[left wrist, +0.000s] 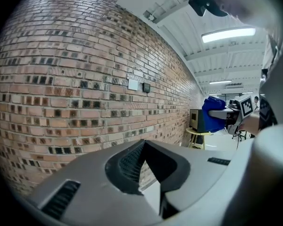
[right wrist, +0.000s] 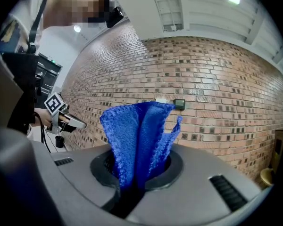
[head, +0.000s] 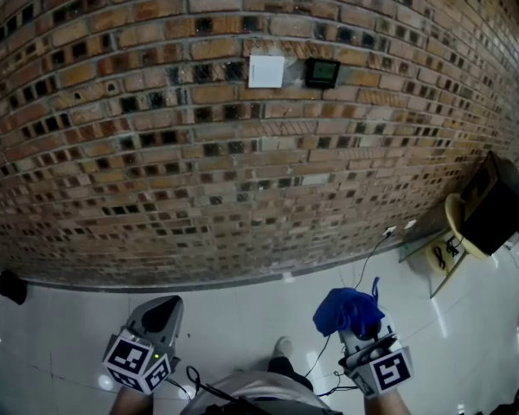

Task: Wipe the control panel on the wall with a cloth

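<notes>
The small black control panel (head: 322, 72) is mounted high on the brick wall, right of a white switch plate (head: 266, 70). Both grippers are held low, well short of the wall. My right gripper (head: 356, 325) is shut on a blue cloth (head: 348, 309) that bunches up out of its jaws. In the right gripper view the cloth (right wrist: 139, 140) stands between the jaws and the panel (right wrist: 179, 103) shows just past its right edge. My left gripper (head: 162, 311) is shut and holds nothing. In the left gripper view the panel (left wrist: 146, 87) sits far ahead.
A black box (head: 495, 204) rests on a yellow stool (head: 455, 221) at the right by the wall. A cable (head: 363, 266) runs across the white tiled floor from a socket (head: 389, 230). A dark object (head: 12, 286) lies at the wall's foot, far left.
</notes>
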Demonstrator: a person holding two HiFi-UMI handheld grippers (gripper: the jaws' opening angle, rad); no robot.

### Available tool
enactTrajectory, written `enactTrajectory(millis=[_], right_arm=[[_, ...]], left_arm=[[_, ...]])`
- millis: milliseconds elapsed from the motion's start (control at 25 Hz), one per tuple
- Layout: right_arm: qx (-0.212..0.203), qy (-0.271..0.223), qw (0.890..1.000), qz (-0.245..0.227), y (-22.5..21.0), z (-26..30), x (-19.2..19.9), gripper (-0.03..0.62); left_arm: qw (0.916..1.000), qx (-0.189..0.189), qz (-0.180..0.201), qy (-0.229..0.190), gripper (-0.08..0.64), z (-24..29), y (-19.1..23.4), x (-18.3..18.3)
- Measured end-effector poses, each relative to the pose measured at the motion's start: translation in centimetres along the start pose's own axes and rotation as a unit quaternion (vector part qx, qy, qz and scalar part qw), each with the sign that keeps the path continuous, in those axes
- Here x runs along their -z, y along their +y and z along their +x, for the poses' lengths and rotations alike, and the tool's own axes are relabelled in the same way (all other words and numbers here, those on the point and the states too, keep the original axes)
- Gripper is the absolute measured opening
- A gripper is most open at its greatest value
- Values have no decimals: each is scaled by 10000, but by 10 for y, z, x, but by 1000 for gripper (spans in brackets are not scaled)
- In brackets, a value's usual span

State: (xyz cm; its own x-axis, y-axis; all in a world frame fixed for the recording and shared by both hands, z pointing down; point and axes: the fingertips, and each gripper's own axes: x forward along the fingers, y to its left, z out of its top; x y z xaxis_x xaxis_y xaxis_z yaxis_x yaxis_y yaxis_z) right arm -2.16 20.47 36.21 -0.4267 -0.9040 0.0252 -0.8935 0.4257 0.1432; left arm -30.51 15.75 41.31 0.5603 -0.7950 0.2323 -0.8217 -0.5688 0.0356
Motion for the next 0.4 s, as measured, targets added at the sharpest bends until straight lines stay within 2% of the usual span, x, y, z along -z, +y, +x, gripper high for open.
enactTrajectory(millis=[400], right_arm=[[-44,-30,10000,-13,5,-4,-1,87]], left_arm=[[10000,61,41,-16,2,-4,-5,2]])
